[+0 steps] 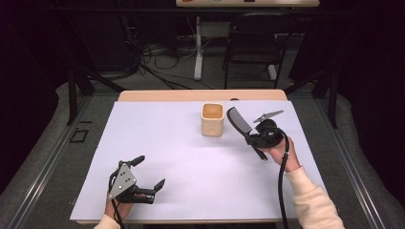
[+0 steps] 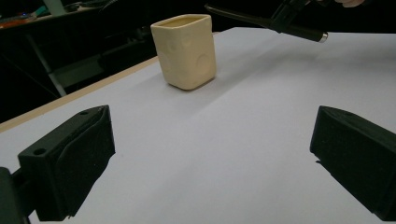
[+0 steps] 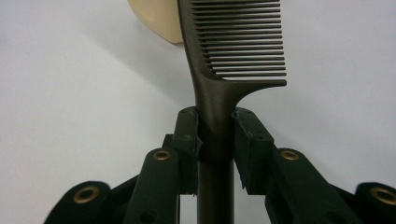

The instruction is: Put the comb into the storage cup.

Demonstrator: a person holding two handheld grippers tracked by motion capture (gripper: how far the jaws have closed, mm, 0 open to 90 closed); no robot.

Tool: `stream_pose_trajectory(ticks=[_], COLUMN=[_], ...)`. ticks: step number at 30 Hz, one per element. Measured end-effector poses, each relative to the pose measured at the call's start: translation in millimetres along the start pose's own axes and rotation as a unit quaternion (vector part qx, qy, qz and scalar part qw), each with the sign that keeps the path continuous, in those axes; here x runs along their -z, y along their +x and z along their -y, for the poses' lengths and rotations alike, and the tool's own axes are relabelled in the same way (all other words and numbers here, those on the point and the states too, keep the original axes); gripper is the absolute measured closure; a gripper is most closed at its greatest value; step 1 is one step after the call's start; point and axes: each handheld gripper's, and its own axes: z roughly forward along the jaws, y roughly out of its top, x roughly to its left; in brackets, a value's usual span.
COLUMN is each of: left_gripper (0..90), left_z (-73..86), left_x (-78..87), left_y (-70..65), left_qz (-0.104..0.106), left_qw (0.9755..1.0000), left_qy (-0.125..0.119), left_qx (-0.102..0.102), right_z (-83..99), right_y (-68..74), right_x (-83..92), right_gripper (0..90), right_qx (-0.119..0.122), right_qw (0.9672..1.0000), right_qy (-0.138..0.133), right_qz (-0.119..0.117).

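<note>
Right gripper pinches the comb by its handle, teeth end aimed at the cup just beside (left gripper spread, well apart).

I hold one black comb. One cream cup stands far centre. One white mat covers one table.

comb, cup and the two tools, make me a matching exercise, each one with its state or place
1. black plastic comb
2. cream square cup
3. left tool
4. right tool

a. jaws wide apart, holding nothing
b. stands upright on the white table cover
c. clamped by its handle, off the table
d. shut on a handle

Pairs: 1-c, 2-b, 3-a, 4-d
</note>
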Motion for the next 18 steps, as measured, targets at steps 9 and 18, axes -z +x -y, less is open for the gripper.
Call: stream_pose_trajectory(ticks=[9,18], left_gripper=[0.0,0.0], left_z=[-0.1,0.0], left_x=[-0.3,0.0], left_y=[-0.3,0.0], left_qz=[0.000,0.000], left_qw=[1.0000,1.0000], left_qy=[-0.002,-0.002], left_qx=[0.002,0.002], right_z=[-0.3,-1.5], right_y=[-0.5,-0.1], right_x=[2.1,5.5], right_gripper=[72.4,72.4], right_qx=[-0.007,-0.005], right_qw=[0.9998,0.9993], right_qy=[-0.021,-0.037], right_qz=[-0.002,0.003])
